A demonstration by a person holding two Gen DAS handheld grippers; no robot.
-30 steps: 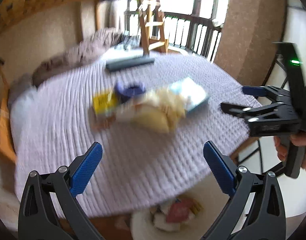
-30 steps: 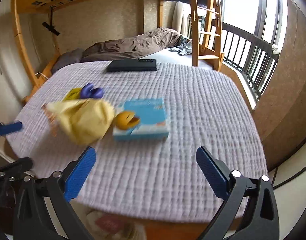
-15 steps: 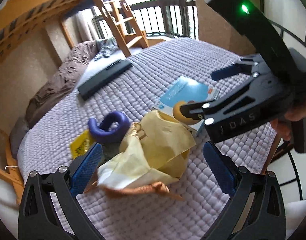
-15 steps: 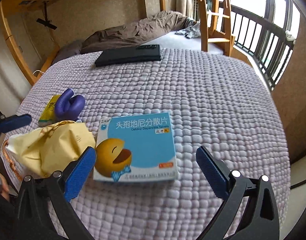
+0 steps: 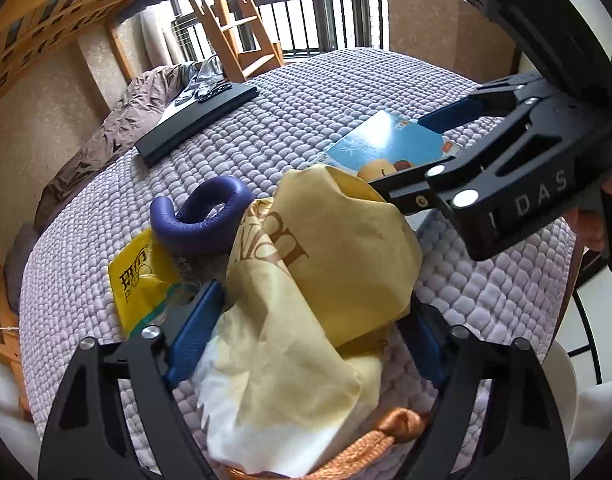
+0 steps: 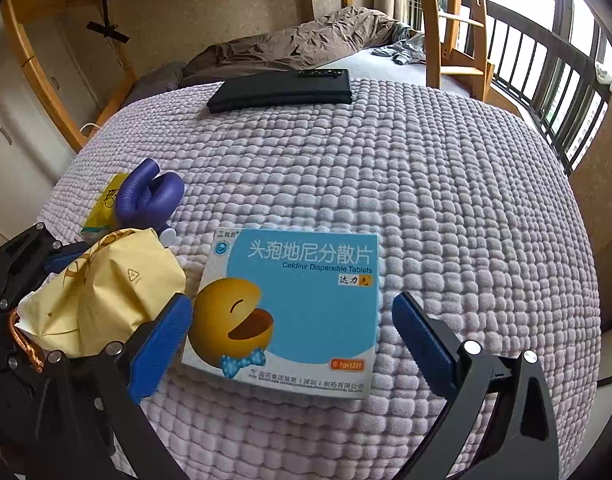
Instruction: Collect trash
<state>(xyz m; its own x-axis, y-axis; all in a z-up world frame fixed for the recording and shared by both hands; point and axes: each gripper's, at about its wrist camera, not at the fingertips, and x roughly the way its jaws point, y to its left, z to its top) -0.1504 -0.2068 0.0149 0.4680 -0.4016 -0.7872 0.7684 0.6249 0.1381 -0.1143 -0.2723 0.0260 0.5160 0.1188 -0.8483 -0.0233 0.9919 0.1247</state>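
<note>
A crumpled yellow paper bag [image 5: 326, 280] with orange rope handles lies on the purple quilted bed cover [image 5: 306, 92]. My left gripper [image 5: 310, 340] is open with its blue pads on either side of the bag. The bag also shows in the right wrist view [image 6: 101, 292]. A blue tablet box [image 6: 293, 304] with a yellow smiley lies flat on the cover. My right gripper [image 6: 289, 340] is open and straddles the box's near end. A yellow sachet [image 5: 141, 280] lies left of the bag.
A purple U-shaped item [image 5: 205, 216] lies behind the bag. A black flat case [image 6: 281, 90] lies farther back. A brown blanket [image 6: 297, 36] is bunched at the head. A wooden ladder [image 6: 454, 20] and balcony railing [image 6: 554, 92] stand at the right.
Both grippers moved forward over the bed. The left pads now bracket the yellow bag; the right pads now bracket the blue box.
</note>
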